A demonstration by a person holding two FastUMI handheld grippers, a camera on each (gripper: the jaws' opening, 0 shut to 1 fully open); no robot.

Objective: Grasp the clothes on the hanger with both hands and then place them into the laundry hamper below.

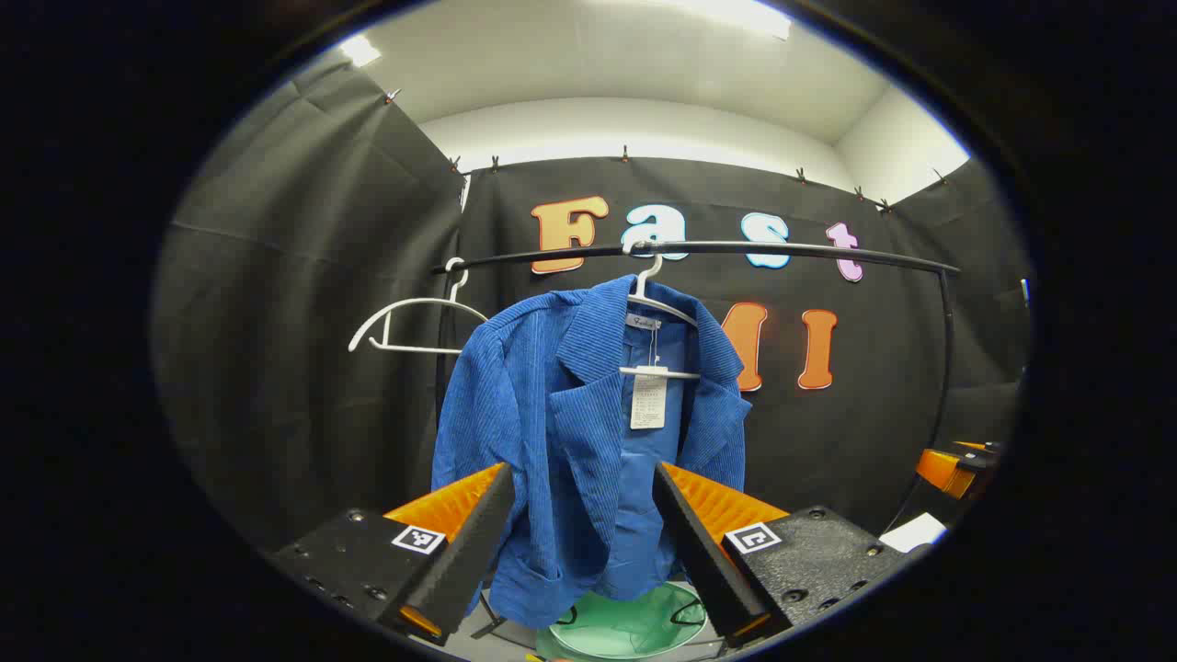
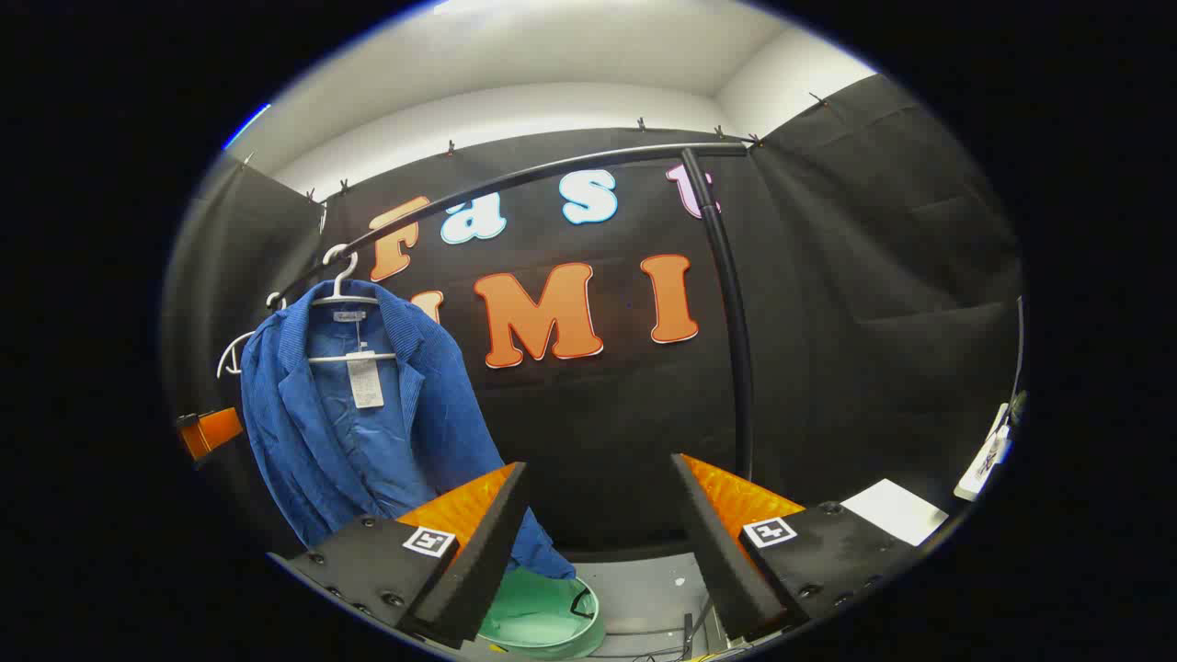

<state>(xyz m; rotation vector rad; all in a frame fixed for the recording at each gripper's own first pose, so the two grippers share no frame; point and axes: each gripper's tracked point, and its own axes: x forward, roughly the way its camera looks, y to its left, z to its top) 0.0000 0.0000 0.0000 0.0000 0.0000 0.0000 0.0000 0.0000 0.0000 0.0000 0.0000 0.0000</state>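
Observation:
A blue ribbed jacket [image 1: 561, 432] hangs on a white hanger [image 1: 657, 308] from the black rail [image 1: 736, 248], with a paper tag at its collar. Under it stands a pale green laundry hamper [image 1: 630, 630]. My left gripper [image 1: 581, 542] is open, its fingers framing the jacket's lower front without touching it. In the right gripper view the jacket [image 2: 354, 432] hangs at the left and the hamper [image 2: 542, 616] sits below it. My right gripper [image 2: 598, 542] is open, to the right of the jacket, with nothing between its fingers.
A bare white hanger [image 1: 405, 322] hangs left of the jacket on the same rail. The rack's upright post [image 2: 731, 349] stands at the right. The other gripper [image 1: 952, 469] shows at the far right edge. White paper [image 2: 897, 510] lies on the floor.

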